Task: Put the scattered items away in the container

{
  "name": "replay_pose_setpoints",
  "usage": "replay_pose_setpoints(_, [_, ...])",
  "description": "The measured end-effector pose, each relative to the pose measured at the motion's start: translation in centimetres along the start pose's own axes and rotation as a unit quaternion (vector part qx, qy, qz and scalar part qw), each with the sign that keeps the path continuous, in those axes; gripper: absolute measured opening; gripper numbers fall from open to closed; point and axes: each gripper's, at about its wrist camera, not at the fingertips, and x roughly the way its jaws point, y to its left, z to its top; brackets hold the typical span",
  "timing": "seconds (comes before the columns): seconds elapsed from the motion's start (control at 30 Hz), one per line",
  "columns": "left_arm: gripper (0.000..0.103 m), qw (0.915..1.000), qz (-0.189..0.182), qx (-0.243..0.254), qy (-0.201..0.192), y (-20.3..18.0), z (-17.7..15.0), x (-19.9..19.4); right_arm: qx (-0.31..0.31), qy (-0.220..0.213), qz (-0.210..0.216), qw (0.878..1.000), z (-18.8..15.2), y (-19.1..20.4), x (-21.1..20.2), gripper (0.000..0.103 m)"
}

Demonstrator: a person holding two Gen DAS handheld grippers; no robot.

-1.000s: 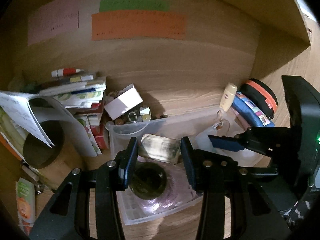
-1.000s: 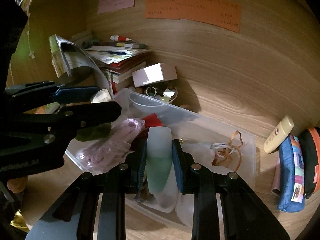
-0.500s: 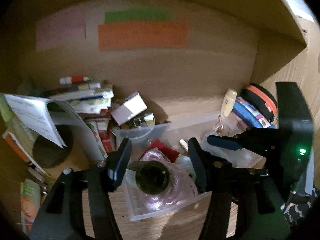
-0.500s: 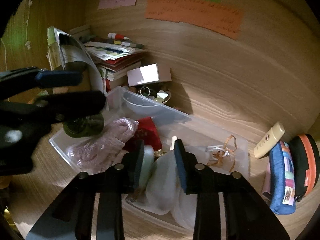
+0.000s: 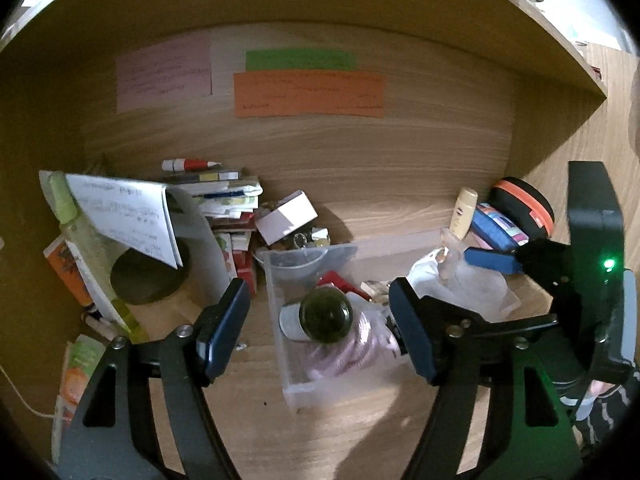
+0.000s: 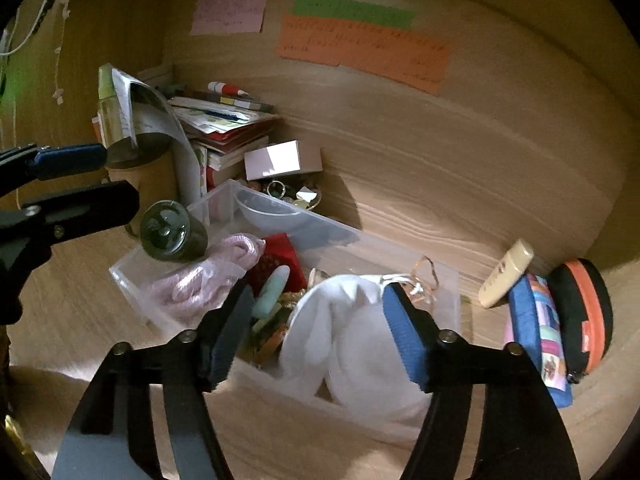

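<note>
Container (image 5: 298, 390): clear plastic bin on the wooden desk (image 5: 360, 420), everything below placed relative to it. Left gripper (image 5: 316, 330) hangs over its left end, jaws spread wide, nothing between them. Right gripper (image 6: 318, 326) over its right half, jaws also wide apart and empty.

Inside the bin: dark green bottle (image 5: 326, 316) lying tilted on the pink cord bundle (image 6: 200, 276) at the left end. Red pouch (image 6: 280, 260) just right of the cord. Pale green tube (image 6: 274, 290) lying in the middle, next to the pouch. White bag (image 6: 352, 336) fills the right half, with a ribbon scrap (image 6: 422, 284) at the right wall. Clear bowl (image 6: 264, 212) in the back-left corner.

Outside the bin: white box (image 6: 284, 160) and small trinkets behind the back wall. Book stack (image 6: 224, 128) behind-left. Cream lotion bottle (image 6: 506, 274), blue pencil case (image 6: 536, 332) and black-orange case (image 6: 582, 312) off the right end, cream bottle nearest.
</note>
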Motion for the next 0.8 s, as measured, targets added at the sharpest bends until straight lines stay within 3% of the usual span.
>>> replay_pose_setpoints(0.07, [0.072, 1.0, -0.001, -0.004, 0.004, -0.1, -0.4, -0.1, 0.005, -0.004, -0.005, 1.0, -0.4, -0.1, -0.8, 0.077])
replay_pose_setpoints(0.3, [0.075, 0.9997, 0.016, -0.009, 0.015, -0.5, -1.4, 0.0, 0.027, -0.007, -0.005, 1.0, -1.8, -1.1, -3.3, 0.082])
replay_pose_setpoints(0.37, [0.08, 0.9995, 0.022, -0.005, 0.02, -1.0, -1.6, 0.2, 0.034, -0.01, -0.009, 0.999, -2.0, -1.4, -4.0, 0.082])
replay_pose_setpoints(0.43, [0.095, 0.9993, 0.032, -0.004, 0.021, -1.4, -1.9, 0.3, 0.042, -0.015, -0.017, 0.999, -2.3, -1.8, -4.6, 0.083])
replay_pose_setpoints(0.8, [0.1, 0.9977, 0.064, -0.001, 0.022, -3.4, -3.2, 0.3, 0.069, -0.018, -0.019, 0.997, -3.9, -3.2, -6.1, 0.084])
